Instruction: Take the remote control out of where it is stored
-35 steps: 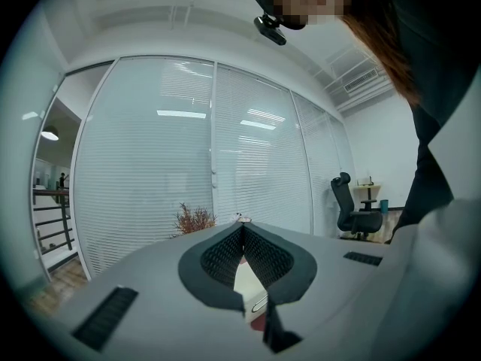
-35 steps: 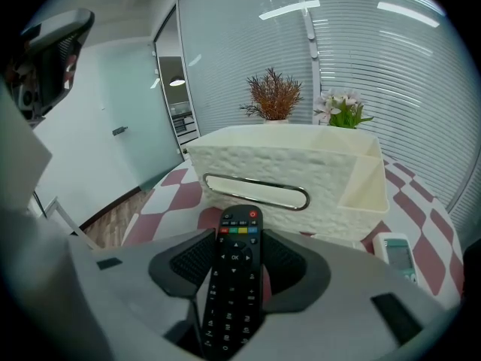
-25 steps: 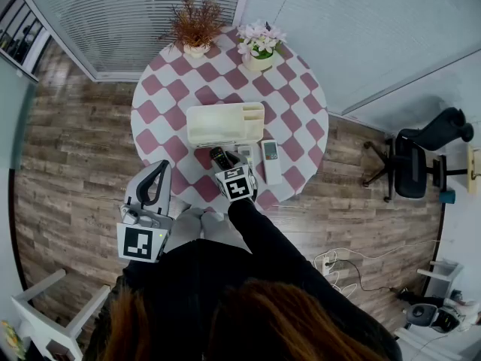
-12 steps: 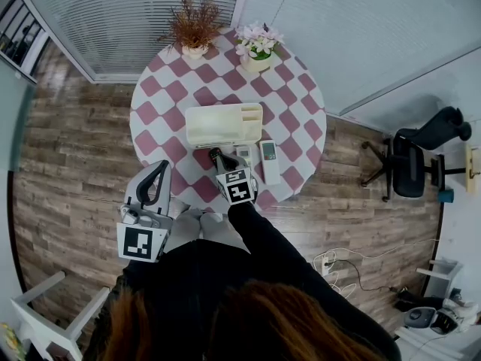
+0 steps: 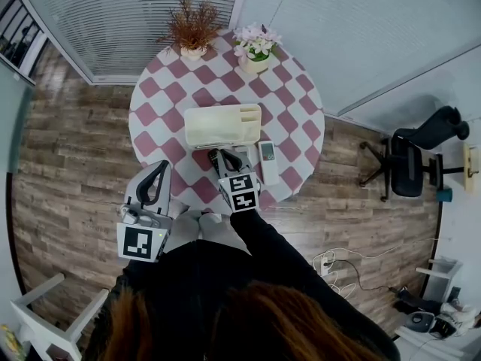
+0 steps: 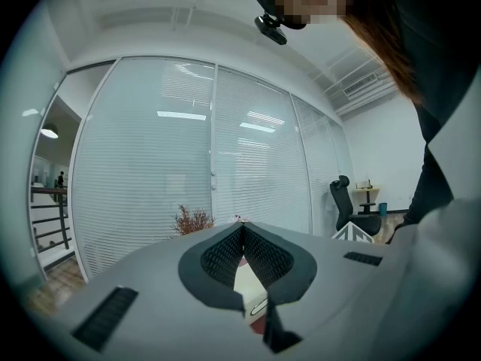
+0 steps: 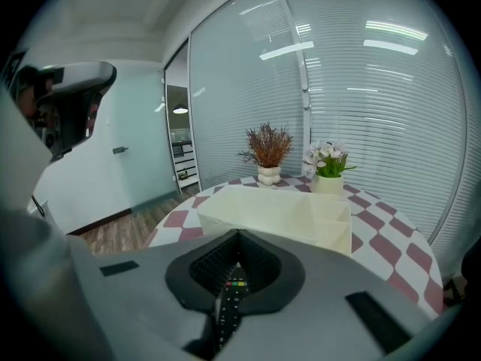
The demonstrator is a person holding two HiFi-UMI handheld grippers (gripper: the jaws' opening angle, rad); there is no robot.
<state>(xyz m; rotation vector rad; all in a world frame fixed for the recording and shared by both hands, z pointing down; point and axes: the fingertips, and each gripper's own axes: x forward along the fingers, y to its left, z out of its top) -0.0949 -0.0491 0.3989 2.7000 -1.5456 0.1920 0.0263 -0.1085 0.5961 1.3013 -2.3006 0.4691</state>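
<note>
Right gripper (image 7: 239, 230) rose, jaws just clamped on slim black plastic remote control (image 7: 229, 307); lift-out, probably clear of cream plastic box (image 5: 223, 125). Left gripper (image 6: 244, 225) pressed together, empty. Next: set down by checked round table (image 5: 161, 81) near edge.

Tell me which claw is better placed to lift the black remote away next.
Right. The right claw is shut on the black remote control over the checked table, in front of the white organizer. The left claw is shut on nothing, back at the table's near edge.
</note>
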